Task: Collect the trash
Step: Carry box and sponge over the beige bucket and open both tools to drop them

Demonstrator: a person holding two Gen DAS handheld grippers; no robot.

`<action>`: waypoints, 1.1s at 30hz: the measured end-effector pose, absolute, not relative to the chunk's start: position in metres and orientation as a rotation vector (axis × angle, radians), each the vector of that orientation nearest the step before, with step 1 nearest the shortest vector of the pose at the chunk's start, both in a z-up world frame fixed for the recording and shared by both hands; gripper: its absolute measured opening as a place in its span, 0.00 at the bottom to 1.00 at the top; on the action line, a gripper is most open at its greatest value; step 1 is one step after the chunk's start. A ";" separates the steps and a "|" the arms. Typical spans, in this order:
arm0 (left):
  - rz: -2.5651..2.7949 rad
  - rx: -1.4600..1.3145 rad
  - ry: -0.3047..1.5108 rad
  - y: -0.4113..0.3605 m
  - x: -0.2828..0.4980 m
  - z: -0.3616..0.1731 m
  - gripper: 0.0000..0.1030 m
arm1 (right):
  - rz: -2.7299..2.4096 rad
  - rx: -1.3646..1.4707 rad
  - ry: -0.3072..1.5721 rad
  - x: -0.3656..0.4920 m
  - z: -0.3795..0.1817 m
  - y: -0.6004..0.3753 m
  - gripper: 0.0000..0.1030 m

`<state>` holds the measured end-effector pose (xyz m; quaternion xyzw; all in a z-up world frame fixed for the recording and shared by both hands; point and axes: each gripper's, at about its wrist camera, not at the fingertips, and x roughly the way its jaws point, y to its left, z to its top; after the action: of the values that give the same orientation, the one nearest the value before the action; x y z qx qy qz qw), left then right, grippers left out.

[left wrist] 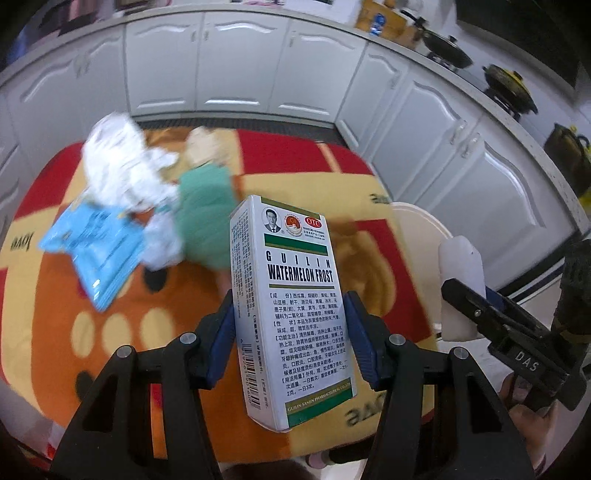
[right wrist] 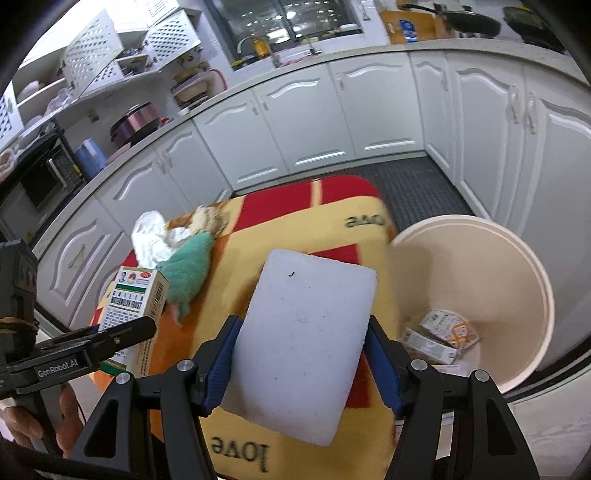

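White cabinets (right wrist: pixel 314 122) ran under a pale counter (right wrist: pixel 295 74). Above the counter stood a dark window (right wrist: pixel 284 18); below the cabinets lay a dark ribbed floor mat (right wrist: pixel 417 184).

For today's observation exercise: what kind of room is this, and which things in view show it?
Most likely a home kitchen: white cabinets under a long counter, pans on a stove, and a tap below the window.

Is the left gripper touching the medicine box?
Touching: in the left wrist view, both blue pads of the left gripper press the sides of the medicine box.
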<state>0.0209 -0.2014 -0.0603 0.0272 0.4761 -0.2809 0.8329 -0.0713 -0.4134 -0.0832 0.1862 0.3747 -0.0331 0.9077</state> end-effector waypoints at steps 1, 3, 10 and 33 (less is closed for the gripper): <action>-0.607 0.074 1.000 -0.212 0.020 -0.058 0.53 | -0.083 0.389 0.770 -0.074 -0.083 -0.421 0.62; -0.627 0.101 0.988 -0.231 0.019 -0.056 0.53 | -0.106 0.396 0.765 -0.077 -0.083 -0.432 0.62; -0.716 0.180 0.973 -0.297 0.018 -0.053 0.53 | -0.207 0.421 0.773 -0.088 -0.093 -0.479 0.62; -0.823 0.210 1.012 -0.406 0.036 -0.092 0.55 | -0.389 0.493 0.827 -0.088 -0.128 -0.561 0.66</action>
<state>0.0360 -0.4063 -0.0916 0.0977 0.4701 -0.3820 0.7897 -0.0884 -0.5608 -0.1277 0.2355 0.3954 -0.1859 0.8681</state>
